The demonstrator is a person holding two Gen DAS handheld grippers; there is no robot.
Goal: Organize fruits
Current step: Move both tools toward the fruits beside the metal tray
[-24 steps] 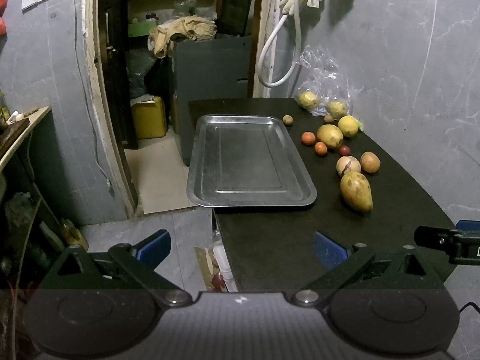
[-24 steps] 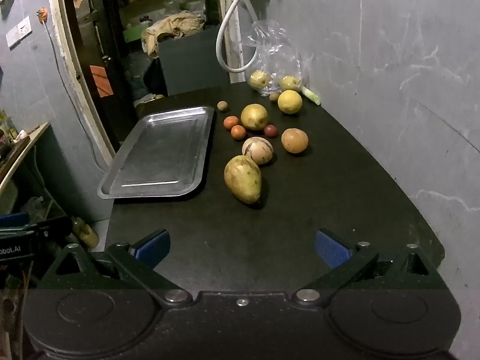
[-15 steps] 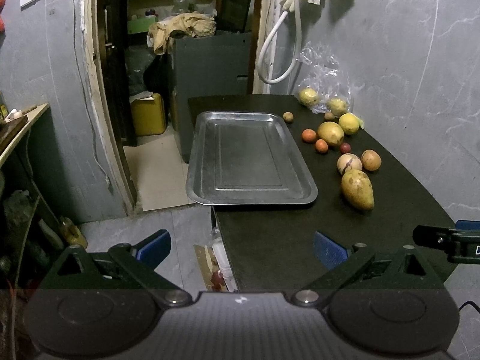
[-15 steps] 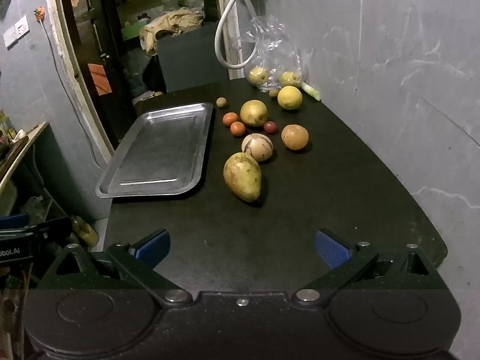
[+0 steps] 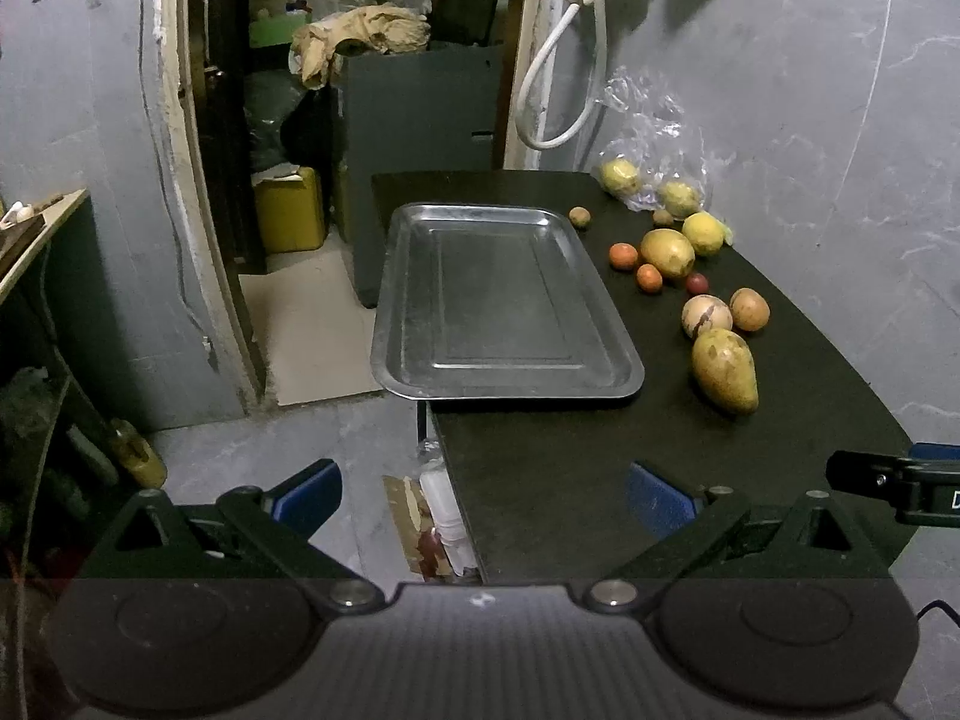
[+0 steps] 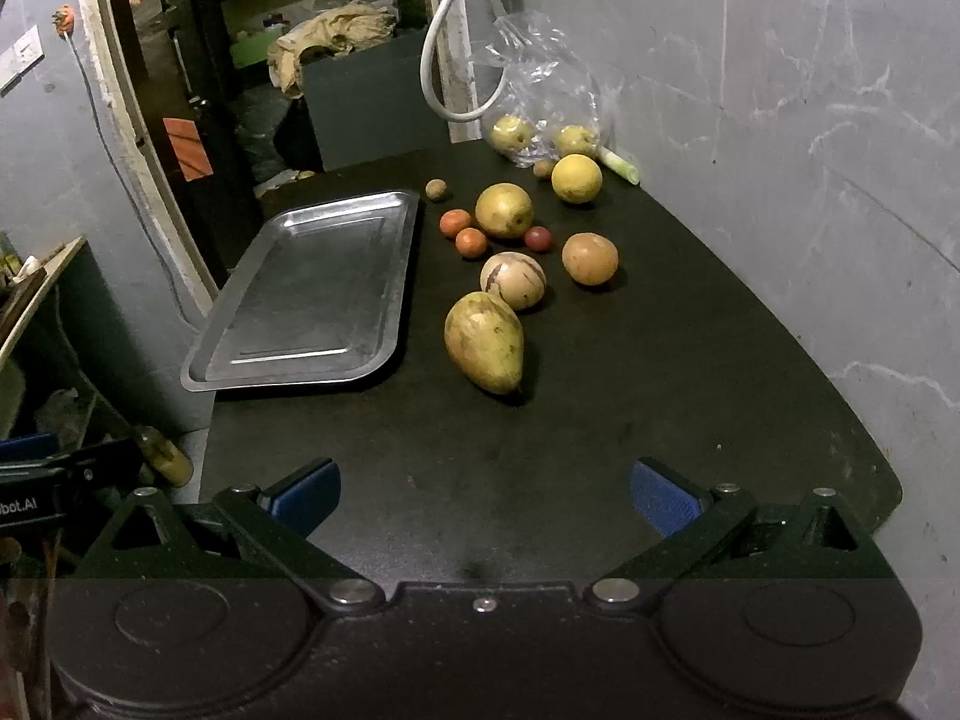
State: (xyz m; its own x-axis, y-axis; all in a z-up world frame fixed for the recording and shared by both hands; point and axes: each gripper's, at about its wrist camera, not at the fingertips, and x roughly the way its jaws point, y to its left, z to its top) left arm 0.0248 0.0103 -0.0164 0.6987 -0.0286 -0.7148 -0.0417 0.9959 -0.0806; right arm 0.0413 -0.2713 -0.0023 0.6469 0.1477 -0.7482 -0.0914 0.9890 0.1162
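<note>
An empty metal tray lies on the left part of a black table. To its right lie several loose fruits: a large yellow-green mango nearest me, a striped pale round fruit, a brown-orange fruit, a yellow-green pear-like fruit, a yellow citrus, two small orange fruits and a small red one. My left gripper hangs open over the table's near left edge. Well short of the mango, my right gripper is open and holds nothing.
A clear plastic bag with two yellow fruits leans on the grey wall at the table's far end. A white hose hangs beside it. Left of the table the floor drops away toward a doorway with a yellow canister.
Both grippers have moved slightly forward toward the table, so the tray and fruits sit a little closer in view. Nothing on the table has moved.
</note>
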